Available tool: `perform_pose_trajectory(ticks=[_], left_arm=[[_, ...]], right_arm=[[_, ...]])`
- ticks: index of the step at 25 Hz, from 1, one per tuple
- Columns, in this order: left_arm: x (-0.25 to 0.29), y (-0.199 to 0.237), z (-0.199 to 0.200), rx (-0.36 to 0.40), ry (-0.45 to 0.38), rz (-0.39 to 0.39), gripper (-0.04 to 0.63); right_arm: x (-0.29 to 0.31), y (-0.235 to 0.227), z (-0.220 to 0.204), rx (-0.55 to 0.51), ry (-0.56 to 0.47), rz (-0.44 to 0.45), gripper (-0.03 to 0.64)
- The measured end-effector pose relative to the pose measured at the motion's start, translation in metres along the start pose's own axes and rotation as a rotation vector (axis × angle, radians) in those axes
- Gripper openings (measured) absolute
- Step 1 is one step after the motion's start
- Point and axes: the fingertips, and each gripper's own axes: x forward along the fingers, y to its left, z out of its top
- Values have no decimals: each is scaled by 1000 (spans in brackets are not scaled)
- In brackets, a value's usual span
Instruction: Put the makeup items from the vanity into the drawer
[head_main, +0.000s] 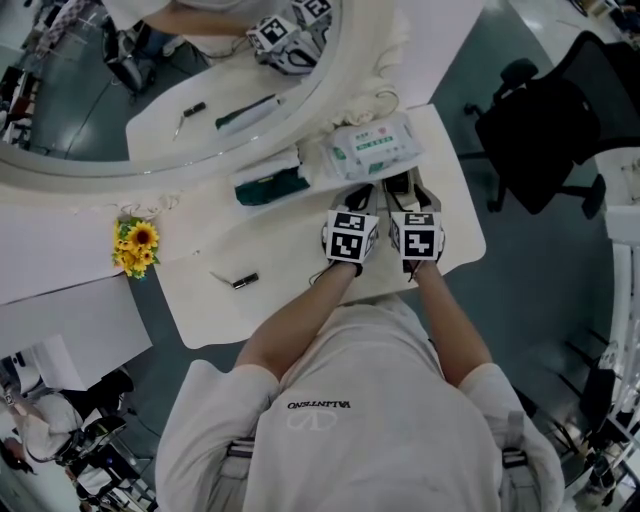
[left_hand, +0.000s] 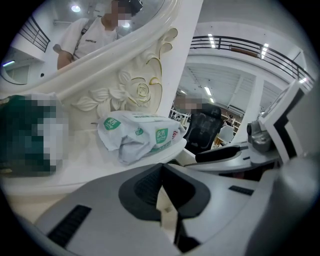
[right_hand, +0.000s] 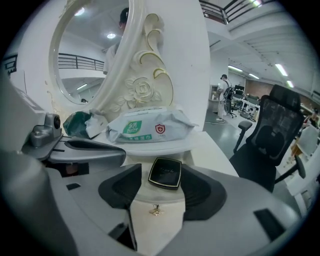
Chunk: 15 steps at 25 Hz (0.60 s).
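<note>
Vanity top (head_main: 290, 290), white, runs across the middle of the head view under a round mirror (head_main: 150, 90). The person stands at its front edge with both grippers side by side near the front right corner. The left gripper (head_main: 362, 195) and right gripper (head_main: 410, 186) both point toward the back edge, where a pack of wet wipes (head_main: 375, 146) lies. A green pouch (head_main: 270, 186) sits along the back edge to the left of the wipes. A small black tube (head_main: 241, 281) lies alone toward the front left, well apart from both grippers. A bunch of sunflowers (head_main: 136, 246) stands at the left end.

In the left gripper view the left gripper (left_hand: 161, 169) is clenched: its dark pads meet at the tips with nothing caught between them. The wipes lie ahead by the mirror's carved rose frame (left_hand: 135, 90).

In the right gripper view the right gripper (right_hand: 162, 170) stands released, its jaws part-way apart. A black compact (right_hand: 165, 173) lies flat at the front edge of the vanity top between the jaw tips. The pads sit just beside its sides, with no clear squeeze on it. Below it, a cream drawer front (right_hand: 150, 225) with a small gold knob (right_hand: 156, 211) shows in the gap.
</note>
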Motion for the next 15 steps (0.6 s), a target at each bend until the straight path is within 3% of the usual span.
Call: perform_pose_trajectory(ticks=[10,15], left_arm=[[-20,-1,2,1,-32,5,2],[-41,6,3,34,-71,30,2]], right_arm=[[-24,-3,11,-16,-104,-80,32],[-33,6,16,2,-149,-49,9]])
